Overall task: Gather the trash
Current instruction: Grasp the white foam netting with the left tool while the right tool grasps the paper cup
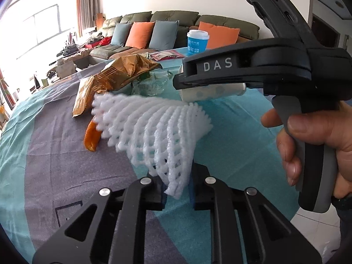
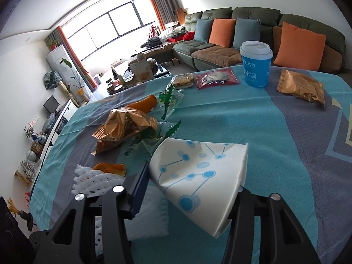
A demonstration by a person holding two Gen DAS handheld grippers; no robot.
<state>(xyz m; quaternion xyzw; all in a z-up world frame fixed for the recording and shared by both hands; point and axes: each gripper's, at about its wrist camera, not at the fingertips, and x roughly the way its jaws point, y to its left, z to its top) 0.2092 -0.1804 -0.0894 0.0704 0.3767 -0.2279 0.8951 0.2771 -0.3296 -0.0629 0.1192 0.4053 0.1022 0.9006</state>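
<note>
My left gripper is shut on a white foam fruit net and holds it above the table. My right gripper is shut on a white paper cup with blue dots, held on its side; the cup also shows in the left wrist view under the right gripper's body. On the blue and grey tablecloth lie crumpled gold wrappers, orange peel, another peel and clear plastic with green leaves.
A blue takeaway cup with a white lid stands at the far side. Near it lie a red packet, a biscuit packet and a brown snack bag. A sofa with cushions stands behind the table.
</note>
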